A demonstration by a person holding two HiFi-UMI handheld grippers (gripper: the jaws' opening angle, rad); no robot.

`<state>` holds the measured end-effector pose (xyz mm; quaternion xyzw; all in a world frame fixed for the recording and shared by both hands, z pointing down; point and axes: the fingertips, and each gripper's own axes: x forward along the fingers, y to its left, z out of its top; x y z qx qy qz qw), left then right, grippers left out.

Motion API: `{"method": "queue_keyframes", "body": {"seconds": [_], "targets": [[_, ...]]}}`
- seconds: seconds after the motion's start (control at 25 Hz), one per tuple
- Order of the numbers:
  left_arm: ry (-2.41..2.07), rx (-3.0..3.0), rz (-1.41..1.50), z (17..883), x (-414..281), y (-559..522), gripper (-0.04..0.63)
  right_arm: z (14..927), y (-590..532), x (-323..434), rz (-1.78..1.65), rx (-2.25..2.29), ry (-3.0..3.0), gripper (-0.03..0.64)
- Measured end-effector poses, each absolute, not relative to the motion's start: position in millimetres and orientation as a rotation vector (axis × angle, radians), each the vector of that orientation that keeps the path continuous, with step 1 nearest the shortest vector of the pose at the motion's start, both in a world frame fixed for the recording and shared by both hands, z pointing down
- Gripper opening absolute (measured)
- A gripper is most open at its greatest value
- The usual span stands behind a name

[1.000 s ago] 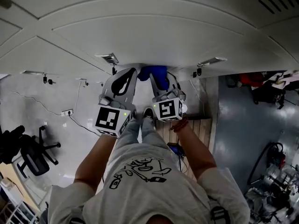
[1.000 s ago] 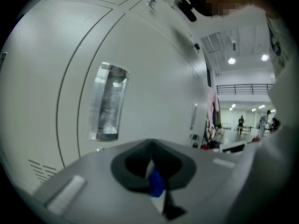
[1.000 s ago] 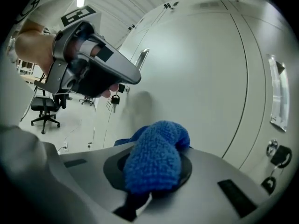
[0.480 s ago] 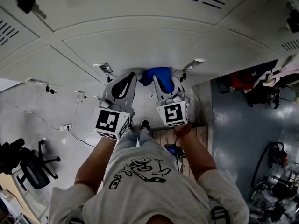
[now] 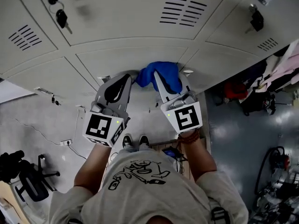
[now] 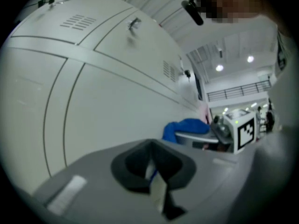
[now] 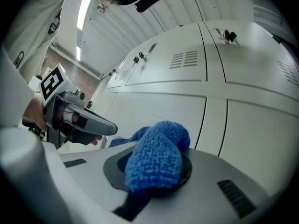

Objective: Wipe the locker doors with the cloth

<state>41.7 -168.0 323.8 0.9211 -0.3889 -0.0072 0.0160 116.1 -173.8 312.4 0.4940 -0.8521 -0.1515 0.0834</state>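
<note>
Cloth [image 5: 159, 75], blue and bunched, sits at twelve o'clock from my right gripper [image 5: 164, 82], whose jaws are clamped on it, seemingly against the lower locker door [image 5: 117, 57]. I'd press it flat and sweep overlapping strokes toward nine o'clock, avoiding the keys [image 5: 60, 17] up at ten. My left gripper [image 5: 126, 78] waits just beside, jaws together, empty.

Right tool [image 5: 158, 76] tip holds blue cloth [image 5: 163, 73] against locker door [image 5: 126, 56], left tool [image 5: 125, 78] just left of the cloth.
</note>
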Motion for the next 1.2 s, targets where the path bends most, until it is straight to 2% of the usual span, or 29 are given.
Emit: {"method": "queue_keyframes", "body": {"seconds": [0.36,0.84,1.2], "targets": [[-1.265,2.893,-0.080,293,16,-159,0.003,222,-168,104,-0.622,1.565,-2.620,0.023],[-1.407,2.826,-0.096,298,-25,-130,0.003,281,-107,59,-0.258,1.608,-2.752,0.023],[-1.452,2.802,-0.079,309,-32,-116,0.002,295,-97,44,-0.194,1.599,-2.765,0.023]]}}
